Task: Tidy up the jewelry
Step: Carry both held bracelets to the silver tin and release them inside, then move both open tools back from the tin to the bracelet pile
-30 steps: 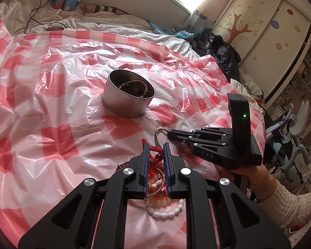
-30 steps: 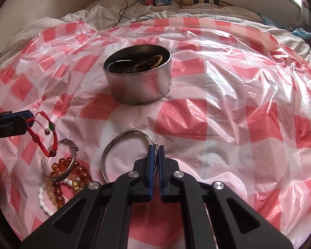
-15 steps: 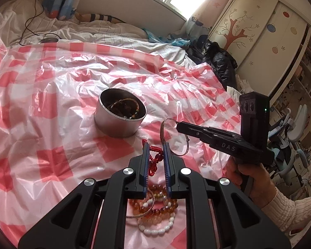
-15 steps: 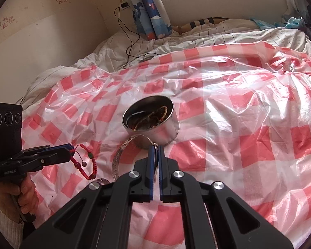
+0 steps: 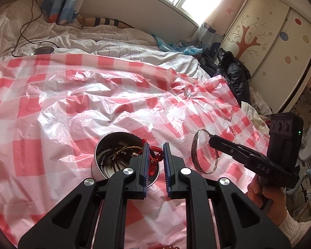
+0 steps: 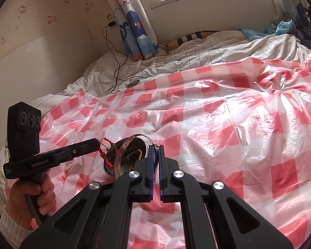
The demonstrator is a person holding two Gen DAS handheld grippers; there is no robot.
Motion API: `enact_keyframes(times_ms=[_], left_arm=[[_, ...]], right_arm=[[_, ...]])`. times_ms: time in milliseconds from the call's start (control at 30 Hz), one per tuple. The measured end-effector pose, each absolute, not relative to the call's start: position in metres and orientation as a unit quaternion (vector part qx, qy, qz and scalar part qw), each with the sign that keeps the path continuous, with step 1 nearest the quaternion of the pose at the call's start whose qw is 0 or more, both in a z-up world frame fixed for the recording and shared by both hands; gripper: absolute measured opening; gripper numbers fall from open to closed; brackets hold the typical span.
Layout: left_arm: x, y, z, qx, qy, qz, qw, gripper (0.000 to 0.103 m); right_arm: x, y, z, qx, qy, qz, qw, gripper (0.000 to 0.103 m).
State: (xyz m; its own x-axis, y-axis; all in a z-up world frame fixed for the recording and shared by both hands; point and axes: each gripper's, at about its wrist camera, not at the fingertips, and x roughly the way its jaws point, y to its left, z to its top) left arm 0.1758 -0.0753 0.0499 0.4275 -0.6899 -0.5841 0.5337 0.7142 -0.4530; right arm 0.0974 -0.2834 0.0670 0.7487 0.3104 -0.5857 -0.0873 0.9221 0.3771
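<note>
A round metal tin (image 5: 105,155) with several bracelets in it stands on the checked plastic sheet; it also shows in the right wrist view (image 6: 108,169). My left gripper (image 5: 155,147) is over the tin's right rim, its jaws parted, with a red cord bracelet (image 5: 153,155) hanging from the left finger; the cord shows below its tip in the right wrist view (image 6: 105,155). My right gripper (image 6: 155,148) is shut on a silver bangle (image 5: 204,155) and holds it in the air right of the tin.
The red-and-white checked plastic sheet (image 5: 72,108) covers a bed. A charging cable and a round puck (image 5: 42,50) lie on the white bedding behind. Dark clothes (image 5: 234,72) are piled at the right edge beside a wardrobe (image 5: 280,41).
Both grippers have risen from the bed and moved toward the tin. The left one carried the red cord over the tin and its jaws have parted. The right one lifted the silver bangle.
</note>
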Motion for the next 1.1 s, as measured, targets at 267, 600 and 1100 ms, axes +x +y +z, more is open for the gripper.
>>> enact_keyframes(times_ms=[267, 600, 1100], left_arm=[[0.198, -0.085, 0.017, -0.046, 0.47, -0.297, 0.83, 0.032], [0.139, -0.016, 0.055, -0.107, 0.403, -0.256, 0.872, 0.064], [0.129, 0.018, 0.036, -0.173, 0.402, -0.241, 0.866, 0.066]], right_arm=[[0.101, -0.285, 0.065, 0.165, 0.34, 0.108, 0.919, 0.005], [0.125, -0.249, 0.075, 0.223, 0.334, 0.193, 0.895, 0.005], [0.161, -0.2, 0.035, 0.079, 0.385, 0.101, 0.914, 0.043]])
